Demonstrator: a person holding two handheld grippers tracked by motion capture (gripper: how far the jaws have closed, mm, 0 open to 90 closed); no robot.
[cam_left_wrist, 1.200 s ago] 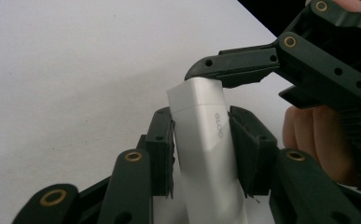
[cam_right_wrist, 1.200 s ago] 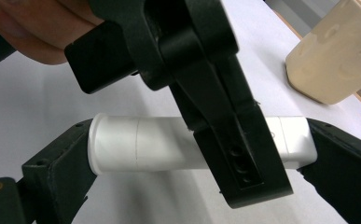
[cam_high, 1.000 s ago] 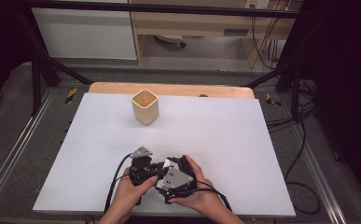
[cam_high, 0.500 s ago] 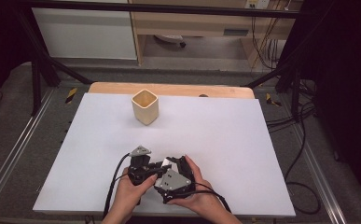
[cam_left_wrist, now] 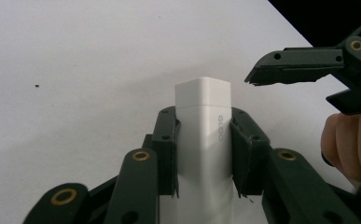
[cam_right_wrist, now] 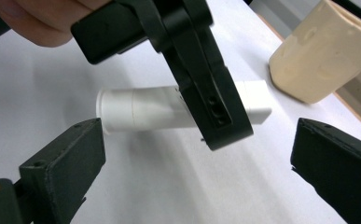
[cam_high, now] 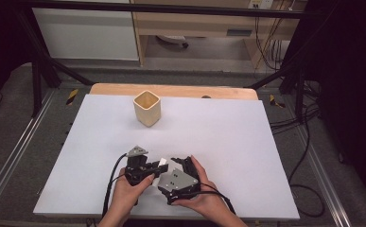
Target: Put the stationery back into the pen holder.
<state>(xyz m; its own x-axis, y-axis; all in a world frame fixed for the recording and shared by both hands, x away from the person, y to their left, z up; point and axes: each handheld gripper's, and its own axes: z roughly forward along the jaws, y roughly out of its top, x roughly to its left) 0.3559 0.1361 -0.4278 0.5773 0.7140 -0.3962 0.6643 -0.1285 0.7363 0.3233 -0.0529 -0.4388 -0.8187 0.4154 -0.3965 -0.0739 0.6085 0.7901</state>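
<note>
A white stick (cam_left_wrist: 201,107) with faint grey lettering sits clamped between the two jaws of my left gripper (cam_left_wrist: 204,126), its square end poking past them. In the high view the left gripper (cam_high: 156,165) points right near the table's front edge, with the white stick (cam_high: 161,163) at its tip. My right gripper (cam_right_wrist: 199,140) stands open just beside it. Its jaws are on either side of the stick (cam_right_wrist: 141,109) without touching it. In the right gripper view the left gripper's jaw crosses in front of the stick. The right gripper (cam_high: 183,162) is in the person's right hand.
A beige square cup (cam_high: 147,108) stands upright at the back of the white sheet (cam_high: 228,137), well away from both hands; it also shows as the cup (cam_right_wrist: 322,56) in the right gripper view. A wooden board edge (cam_high: 180,91) runs behind the sheet. Cables trail off the front.
</note>
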